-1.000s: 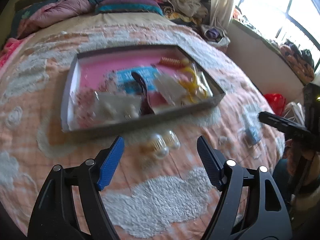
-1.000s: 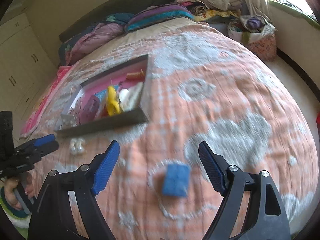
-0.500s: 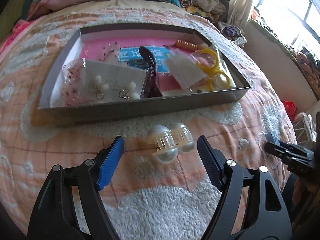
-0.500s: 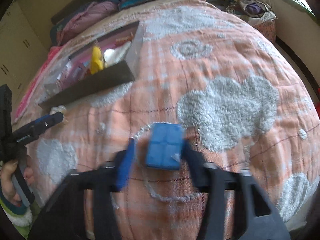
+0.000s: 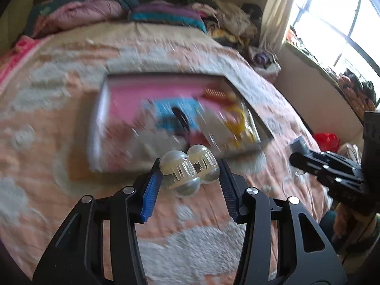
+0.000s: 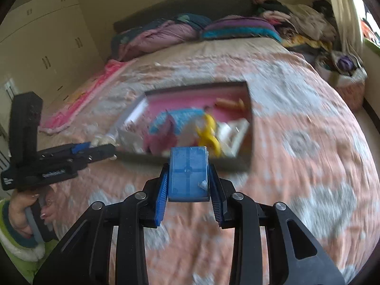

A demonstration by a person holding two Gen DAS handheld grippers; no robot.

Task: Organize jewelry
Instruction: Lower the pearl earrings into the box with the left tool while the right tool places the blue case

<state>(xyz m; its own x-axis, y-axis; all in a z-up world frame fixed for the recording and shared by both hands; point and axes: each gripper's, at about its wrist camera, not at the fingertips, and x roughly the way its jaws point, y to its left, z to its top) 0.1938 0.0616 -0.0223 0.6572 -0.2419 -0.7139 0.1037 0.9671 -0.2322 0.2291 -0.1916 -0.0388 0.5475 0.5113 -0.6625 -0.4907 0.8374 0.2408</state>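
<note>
The pearly hair clip (image 5: 190, 172), made of two rounded bead-like halves with pale teeth, is sitting between the blue pads of the left gripper (image 5: 190, 178), raised off the bedspread (image 5: 59, 109); the jaws are closing on it and both pads are already touching its sides. One such clip is showing.

The blue box (image 6: 188, 173), a single flat rectangular case with a cross moulded on its lid, is being clenched upright between the pads of the right gripper (image 6: 188, 180), also lifted clear of the bedspread, with its top edge poking out beyond the fingertips.

Farther off, one shallow grey tray (image 5: 258, 124) with a pink floor is lying on the bed. Its contents are blurred: a blue card (image 5: 175, 112), one dark curved piece (image 5: 181, 118) across it, something yellow (image 5: 237, 123) near the right wall, one orange ridged piece (image 5: 213, 92) at the far right corner, and clear packets (image 5: 152, 144) along the near side, too smeared to count.

In the right wrist view a hand (image 6: 26, 210) with a green and white cuff is gripping the left gripper's handle at the near left. Pillows and bundled blankets (image 5: 95, 11) are piling up at the far end of the bed, and a window (image 5: 337, 23) is glowing at the far right.
</note>
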